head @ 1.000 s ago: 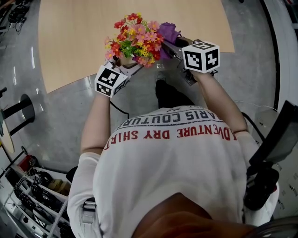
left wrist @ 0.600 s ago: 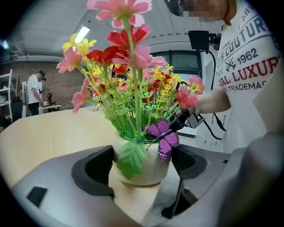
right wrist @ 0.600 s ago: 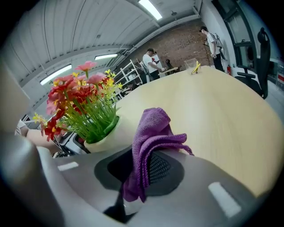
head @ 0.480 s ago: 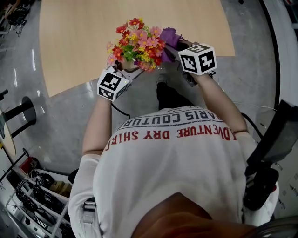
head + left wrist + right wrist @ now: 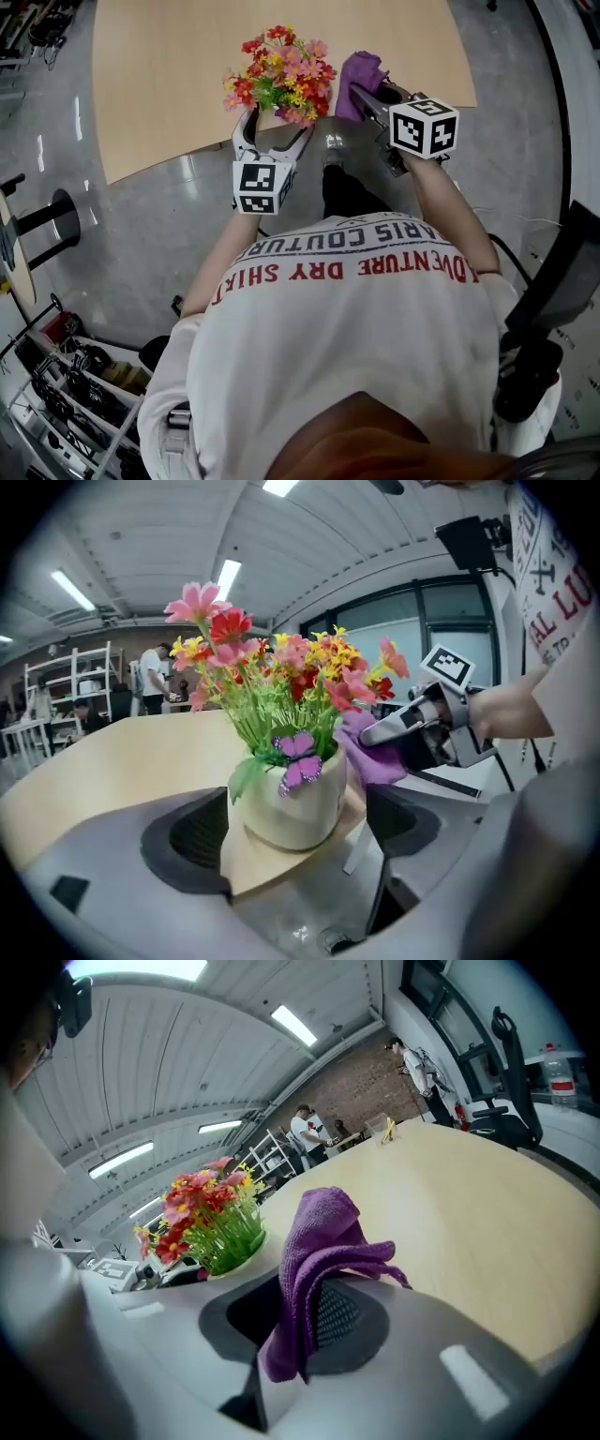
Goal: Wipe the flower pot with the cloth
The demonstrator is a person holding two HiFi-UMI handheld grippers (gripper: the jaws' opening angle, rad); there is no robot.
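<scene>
A white flower pot [image 5: 292, 803] full of red, pink and yellow flowers [image 5: 279, 70], with a purple butterfly on its rim, stands near the front edge of the wooden table [image 5: 169, 84]. My left gripper [image 5: 275, 131] points at the pot from the near side. Its jaws have just been opening, and the pot stands between their tips with a gap on each side. My right gripper [image 5: 375, 94] is to the right of the flowers, shut on a folded purple cloth [image 5: 328, 1232]. In the left gripper view the cloth [image 5: 375, 757] hangs beside the pot's right rim.
The table's curved front edge [image 5: 187, 159] runs just below the pot, with grey floor beyond it. A black stand [image 5: 47, 220] is at the left, a parts rack [image 5: 75, 384] at the lower left and a black chair [image 5: 548, 309] at the right.
My left gripper has swung from the pot's left side round to its near side and drawn back, with its jaws wider. My right gripper and the cloth have shifted a little to the right.
</scene>
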